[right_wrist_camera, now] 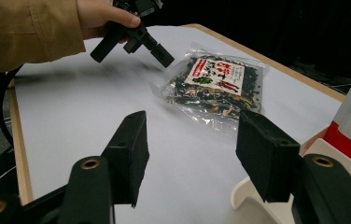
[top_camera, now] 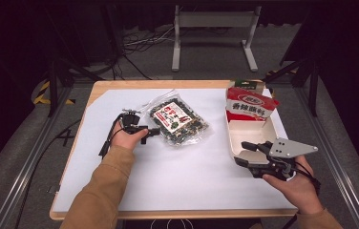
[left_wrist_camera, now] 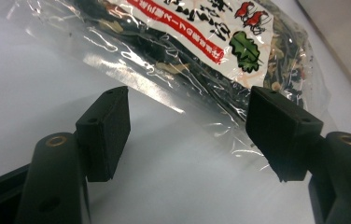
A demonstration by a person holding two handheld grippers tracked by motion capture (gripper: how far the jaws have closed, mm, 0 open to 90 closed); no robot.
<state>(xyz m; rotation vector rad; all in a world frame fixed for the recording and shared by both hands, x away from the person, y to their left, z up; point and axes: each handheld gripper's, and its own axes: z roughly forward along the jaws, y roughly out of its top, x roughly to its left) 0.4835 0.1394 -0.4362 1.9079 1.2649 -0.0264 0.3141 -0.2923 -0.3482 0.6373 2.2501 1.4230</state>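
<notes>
A: The clear snack bag (top_camera: 178, 119) is lying flat on the white tabletop (top_camera: 177, 176), left of the cream tray (top_camera: 233, 143). It is looking light, crinkly and slippery; its dried contents are probably brittle.

B: Where is the hold looking best?

A: On the empty sealed edge (left_wrist_camera: 173, 100), not the filled middle.

B: Tool position?

A: The left tool (top_camera: 153, 130) is hovering just beside the bag's near-left edge, jaws spread, film reaching between them but nothing pinched. The right tool (top_camera: 244, 152) is waiting at the tray, spread and empty.
</notes>
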